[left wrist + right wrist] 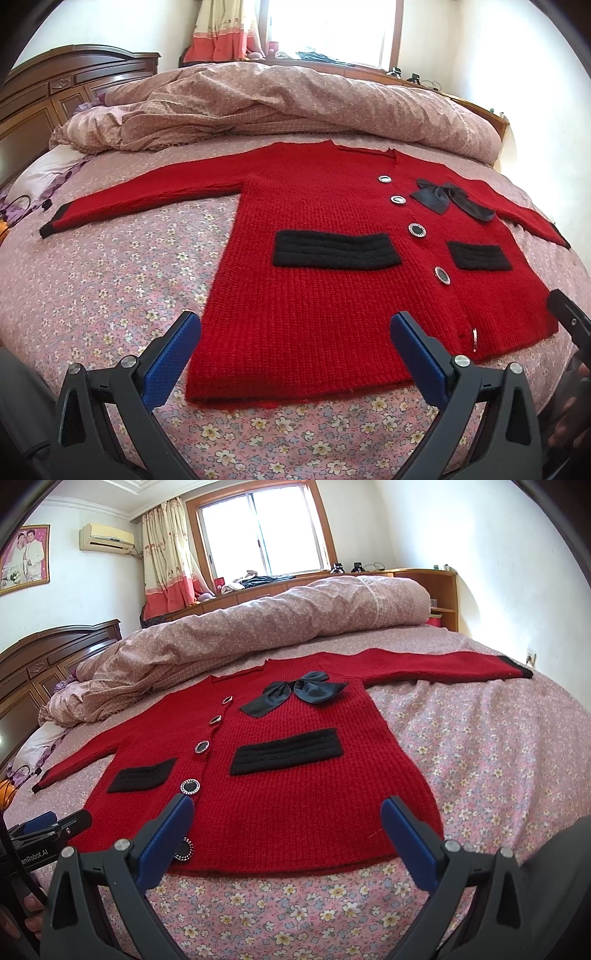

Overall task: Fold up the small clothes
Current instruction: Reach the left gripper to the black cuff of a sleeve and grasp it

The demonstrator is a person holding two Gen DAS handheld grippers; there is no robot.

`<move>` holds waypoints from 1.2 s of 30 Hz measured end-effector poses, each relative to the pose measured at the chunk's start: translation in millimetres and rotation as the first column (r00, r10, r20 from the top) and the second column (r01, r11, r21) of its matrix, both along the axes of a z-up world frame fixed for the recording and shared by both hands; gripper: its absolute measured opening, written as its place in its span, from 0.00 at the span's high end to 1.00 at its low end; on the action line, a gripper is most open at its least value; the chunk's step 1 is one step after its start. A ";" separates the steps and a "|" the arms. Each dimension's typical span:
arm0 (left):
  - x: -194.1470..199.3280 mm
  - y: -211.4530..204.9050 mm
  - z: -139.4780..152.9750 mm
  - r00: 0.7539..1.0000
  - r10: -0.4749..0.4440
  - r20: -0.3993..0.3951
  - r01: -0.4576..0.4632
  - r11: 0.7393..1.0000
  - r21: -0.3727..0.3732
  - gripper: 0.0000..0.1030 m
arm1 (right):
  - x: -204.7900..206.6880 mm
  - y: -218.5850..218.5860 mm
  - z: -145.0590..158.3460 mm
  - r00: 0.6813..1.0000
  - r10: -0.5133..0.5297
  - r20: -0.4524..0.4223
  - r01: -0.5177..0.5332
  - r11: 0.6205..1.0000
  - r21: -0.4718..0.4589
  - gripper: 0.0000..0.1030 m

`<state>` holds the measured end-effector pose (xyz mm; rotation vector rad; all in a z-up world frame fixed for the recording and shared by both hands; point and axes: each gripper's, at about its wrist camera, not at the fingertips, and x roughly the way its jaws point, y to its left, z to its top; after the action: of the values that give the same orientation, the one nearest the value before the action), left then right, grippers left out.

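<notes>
While nothing is folded yet, the red cardigan [317, 266] lies flat on the flowered bedspread [110, 280].
Sleeves reach out left and right; left gripper [295, 328] and right gripper [288, 812] hover apart near its near hem, gripping nothing. All folds remain.

Only one piece of writing can be read — white letters "enRobot.AI" on the black body of the left gripper [40, 829], which shows at the left edge of the right wrist view, its first letters cut off by the rim of the lens. The lettering runs along the side of the gripper's body, below its blue pad. Nothing else carries legible text — not the red cardigan [280, 746], nor the framed photograph [25, 555] on the wall.
</notes>
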<state>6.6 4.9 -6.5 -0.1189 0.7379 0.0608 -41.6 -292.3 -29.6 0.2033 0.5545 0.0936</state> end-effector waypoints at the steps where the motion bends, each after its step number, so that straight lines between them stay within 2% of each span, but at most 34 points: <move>1: 0.1 2.8 1.2 1.000 0.006 0.001 -0.006 1.000 -0.005 0.04 | 0.0 -0.2 0.5 1.000 -0.002 0.001 0.002 1.000 0.004 0.00; 8: 11.6 44.5 18.3 0.993 0.120 0.000 -0.120 0.990 -0.069 0.04 | 7.6 -21.7 4.5 0.999 -0.031 -0.028 0.035 0.988 0.152 0.00; 14: 33.4 98.5 31.7 0.983 0.182 -0.006 -0.180 0.971 -0.154 0.04 | 17.8 -46.2 19.4 0.997 -0.075 0.003 0.074 0.986 0.152 0.00; 16: 44.1 127.6 32.7 0.976 0.218 -0.027 -0.218 0.949 -0.227 0.04 | 25.3 -57.4 26.1 0.996 -0.085 0.012 0.082 0.986 0.145 0.00; 17: 48.0 151.3 32.1 0.965 0.259 -0.030 -0.256 0.918 -0.304 0.04 | 30.0 -64.9 30.0 0.995 -0.096 0.016 0.092 0.985 0.146 0.00; 19: 52.8 183.9 28.1 0.945 0.323 -0.041 -0.311 0.857 -0.410 0.04 | 39.4 -84.5 37.1 0.992 -0.119 0.028 0.113 0.979 0.170 0.00; 21: 59.0 224.0 18.4 0.919 0.384 -0.091 -0.373 0.771 -0.517 0.04 | 47.9 -105.2 41.1 0.988 -0.149 0.033 0.140 0.970 0.197 0.00; 22: 61.3 236.4 14.6 0.910 0.399 -0.112 -0.393 0.744 -0.540 0.04 | 51.9 -115.5 42.5 0.986 -0.165 0.033 0.154 0.966 0.208 0.00; 23: 64.2 250.5 10.1 0.900 0.415 -0.133 -0.414 0.718 -0.559 0.04 | 56.3 -127.8 43.0 0.982 -0.187 0.030 0.176 0.959 0.221 0.00; 24: 67.7 264.4 5.9 0.893 0.425 -0.149 -0.429 0.704 -0.567 0.04 | 58.7 -137.4 43.4 0.979 -0.203 0.027 0.191 0.954 0.232 0.00; 26: 72.7 283.3 -0.8 0.881 0.443 -0.169 -0.455 0.690 -0.563 0.04 | 62.5 -156.4 43.1 0.971 -0.237 0.028 0.222 0.941 0.257 0.00; 28: 75.5 302.8 -13.6 0.856 0.473 -0.207 -0.497 0.644 -0.582 0.04 | 64.6 -171.5 41.0 0.961 -0.275 0.030 0.257 0.926 0.278 0.00; 31: 79.4 331.9 -36.5 0.811 0.514 -0.281 -0.562 0.551 -0.617 0.04 | 67.0 -185.6 31.4 0.955 -0.297 0.002 0.279 0.897 0.344 0.00; 32: 78.0 333.8 -42.1 0.802 0.520 -0.293 -0.572 0.530 -0.626 0.04 | 68.9 -187.8 25.8 0.958 -0.288 -0.017 0.273 0.886 0.375 0.00; 33: 75.6 341.1 -46.2 0.797 0.527 -0.297 -0.571 0.493 -0.656 0.04 | 69.9 -188.8 22.6 0.960 -0.279 -0.030 0.268 0.881 0.391 0.00; 36: 69.3 349.5 -48.3 0.784 0.546 -0.294 -0.571 0.452 -0.685 0.05 | 69.4 -186.9 20.2 0.963 -0.267 -0.033 0.258 0.881 0.396 0.00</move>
<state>75.9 354.4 -54.9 -1.1931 0.6862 0.4024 27.8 -479.2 -9.3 0.6737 0.4761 -0.0581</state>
